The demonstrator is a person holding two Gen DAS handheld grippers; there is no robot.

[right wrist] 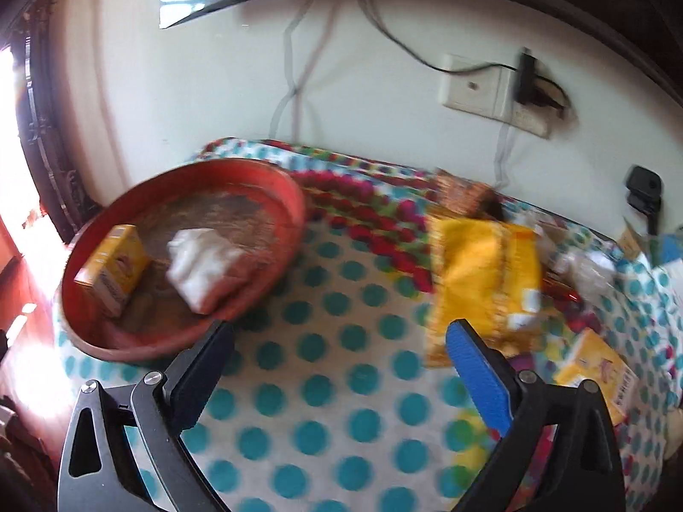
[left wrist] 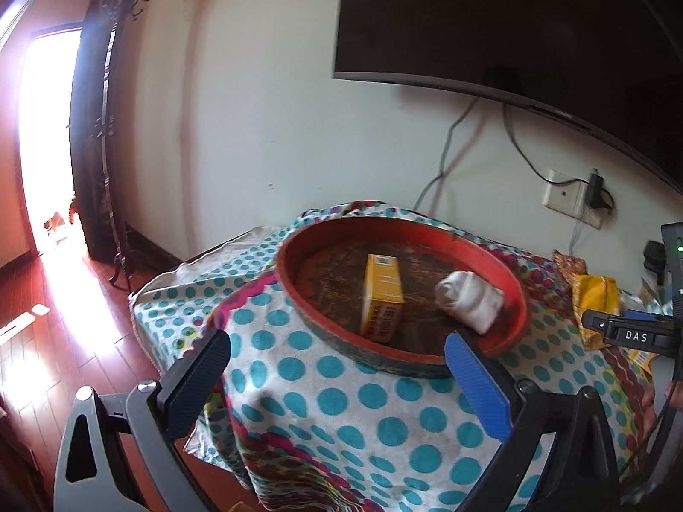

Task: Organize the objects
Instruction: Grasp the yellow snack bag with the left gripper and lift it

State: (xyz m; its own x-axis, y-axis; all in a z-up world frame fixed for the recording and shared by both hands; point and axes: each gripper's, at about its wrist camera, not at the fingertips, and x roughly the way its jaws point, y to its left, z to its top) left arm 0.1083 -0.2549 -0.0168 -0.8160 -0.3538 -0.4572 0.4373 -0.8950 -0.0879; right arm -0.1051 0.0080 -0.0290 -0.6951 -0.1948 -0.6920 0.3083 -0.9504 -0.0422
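Observation:
A round red tray (left wrist: 518, 294) (right wrist: 294, 196) sits on a polka-dot cloth. In it stand a yellow box (left wrist: 382, 294) (right wrist: 113, 264) and a white rolled bundle (left wrist: 469, 301) (right wrist: 205, 269). My left gripper (left wrist: 337, 352) is open and empty, hovering in front of the tray's near rim. My right gripper (right wrist: 339, 341) is open and empty above the cloth, right of the tray; it also shows in the left wrist view (left wrist: 631, 333). A yellow packet (right wrist: 482, 281) (left wrist: 595, 298) lies just beyond its blue finger (right wrist: 478, 375). Another yellow box (right wrist: 602, 371) lies at the right.
The polka-dot cloth (left wrist: 341, 405) (right wrist: 324, 384) covers a small table against the wall. More wrappers and small items (right wrist: 589, 269) crowd the right side. A TV (left wrist: 512, 21) hangs above, with a wall socket (right wrist: 478, 85) and cables. A doorway (left wrist: 47, 141) and wooden floor lie left.

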